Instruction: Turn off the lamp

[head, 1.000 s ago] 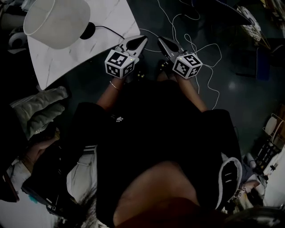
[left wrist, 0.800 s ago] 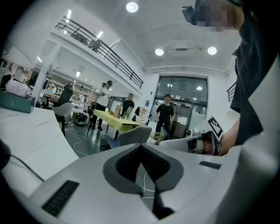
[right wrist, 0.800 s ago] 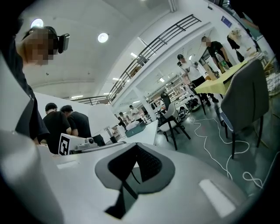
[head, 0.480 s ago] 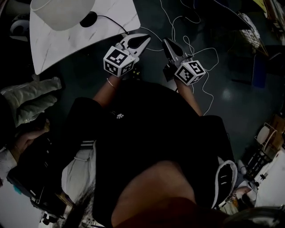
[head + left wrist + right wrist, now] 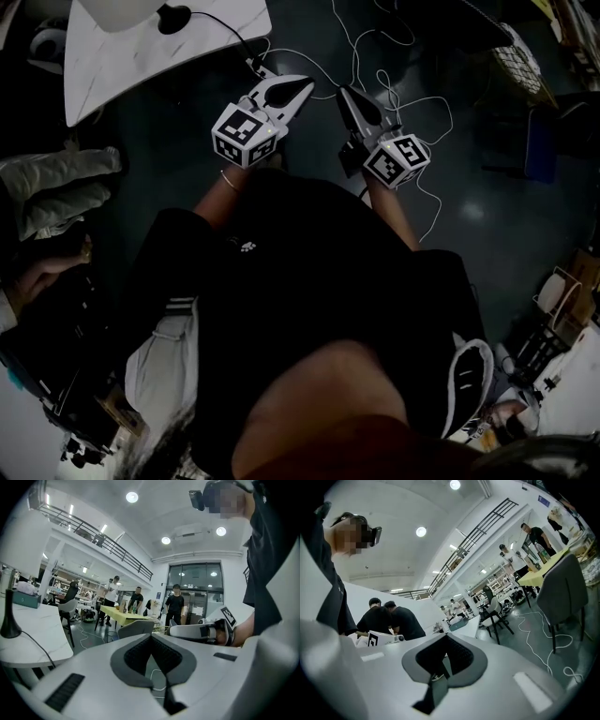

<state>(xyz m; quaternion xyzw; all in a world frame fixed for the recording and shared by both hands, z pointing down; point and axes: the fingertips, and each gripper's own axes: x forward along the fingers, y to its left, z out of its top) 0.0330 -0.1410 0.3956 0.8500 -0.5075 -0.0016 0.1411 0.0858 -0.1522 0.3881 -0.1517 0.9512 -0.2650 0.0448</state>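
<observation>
While the lamp (image 5: 127, 9) stands on the white marble table (image 5: 112, 70) at the top left of my head view — shade cut by the frame's edge, black base (image 5: 172, 17) beside it, black cord (image 5: 230, 37) trailing off the table's edge — both my grippers sit off the table, over the dark floor (image 5: 187, 122). My left gripper (image 5: 302, 86) is clenched on nothing near the table's corner; my right gripper (image 5: 345, 94), just beside it, is likewise closed and empty. White cables (image 5: 417, 97) loop on the floor nearby.

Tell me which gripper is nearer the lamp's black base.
Left. The left gripper is just off the corner of the table, down-right of the lamp base; the right gripper lies farther right, beyond it.
</observation>
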